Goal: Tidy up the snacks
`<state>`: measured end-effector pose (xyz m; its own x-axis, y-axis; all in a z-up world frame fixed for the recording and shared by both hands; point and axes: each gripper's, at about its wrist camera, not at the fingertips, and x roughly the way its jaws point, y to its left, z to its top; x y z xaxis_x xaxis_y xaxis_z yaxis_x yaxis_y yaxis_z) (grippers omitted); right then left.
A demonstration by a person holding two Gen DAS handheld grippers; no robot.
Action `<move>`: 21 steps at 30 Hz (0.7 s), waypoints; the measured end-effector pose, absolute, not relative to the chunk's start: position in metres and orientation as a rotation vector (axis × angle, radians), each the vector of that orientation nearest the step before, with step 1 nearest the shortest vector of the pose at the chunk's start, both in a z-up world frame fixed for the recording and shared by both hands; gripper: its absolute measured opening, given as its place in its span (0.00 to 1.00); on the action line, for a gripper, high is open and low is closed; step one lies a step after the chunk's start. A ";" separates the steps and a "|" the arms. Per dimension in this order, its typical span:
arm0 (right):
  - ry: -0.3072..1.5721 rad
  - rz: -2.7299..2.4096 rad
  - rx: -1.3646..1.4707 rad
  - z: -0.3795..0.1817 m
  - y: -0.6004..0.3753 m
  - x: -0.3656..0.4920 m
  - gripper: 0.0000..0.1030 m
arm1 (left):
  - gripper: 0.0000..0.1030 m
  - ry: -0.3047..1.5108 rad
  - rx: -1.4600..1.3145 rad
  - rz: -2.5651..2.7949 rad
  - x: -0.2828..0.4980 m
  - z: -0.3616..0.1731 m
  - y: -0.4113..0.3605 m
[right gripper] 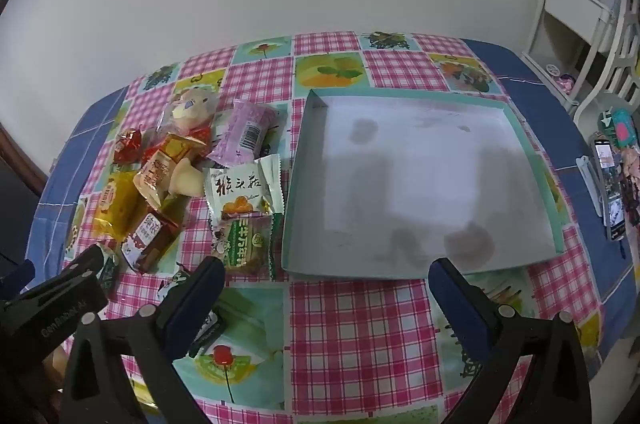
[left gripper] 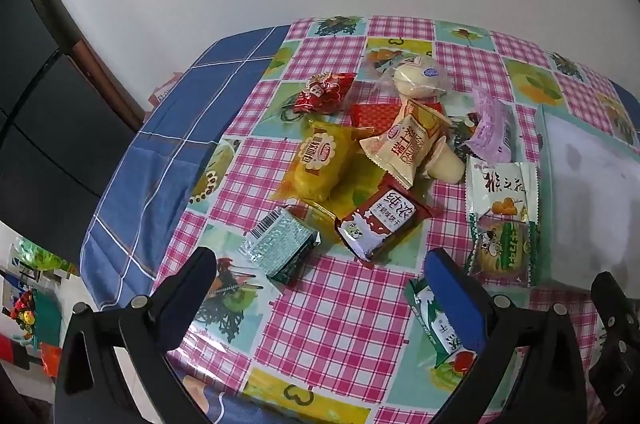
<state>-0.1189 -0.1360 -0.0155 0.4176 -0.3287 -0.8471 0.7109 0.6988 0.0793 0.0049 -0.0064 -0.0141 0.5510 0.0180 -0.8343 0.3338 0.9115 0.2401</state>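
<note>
— Snacks: location and condition?

— Loose heap on the desk [right gripper: 360,324], which carries a pink checked cloth with fruit panels. Largest item first: a shallow teal-rimmed tray [right gripper: 298,184] lies to the right of the heap, its white floor bare. Two green-and-white packets, the upper [right gripper: 240,190] overlapping the lower [right gripper: 244,244], lie just beside the tray's left wall.

— The rest of the heap?

— A yellow packet [left gripper: 316,160] lies flat under the edge of a cream packet [left gripper: 404,144] that leans across it. A clear-wrapped white bun [left gripper: 418,76] sits at the far side; a lilac packet [right gripper: 244,132] rests near the tray's far-left corner. Nearer the cameras: a maroon-and-white biscuit packet [left gripper: 380,224], a silver-green foil packet [left gripper: 280,248] with a barcode, and a crinkled red wrapper [left gripper: 324,92] at the far left. A pale rounded item [left gripper: 444,164] beside the cream packet may be a jelly cup; the view is too distorted to confirm.

— State of the tongs?

— Left tongs [left gripper: 320,284] spread wide, holding nothing, above the cloth short of the heap; a green-and-white carton [left gripper: 432,320] lies partly behind their right finger. Right tongs [right gripper: 326,288] likewise wide and unloaded, facing the tray's near edge.
</note>
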 end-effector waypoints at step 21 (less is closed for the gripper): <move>0.934 -0.679 0.472 -0.018 -0.134 -0.117 1.00 | 1.00 0.977 0.407 -0.195 0.006 -0.014 -0.005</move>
<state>-0.1174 -0.1342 -0.0185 0.4157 -0.3227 -0.8503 0.7094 0.7001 0.0811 0.0063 -0.0050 -0.0144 0.5501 0.0207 -0.8348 0.3402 0.9074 0.2467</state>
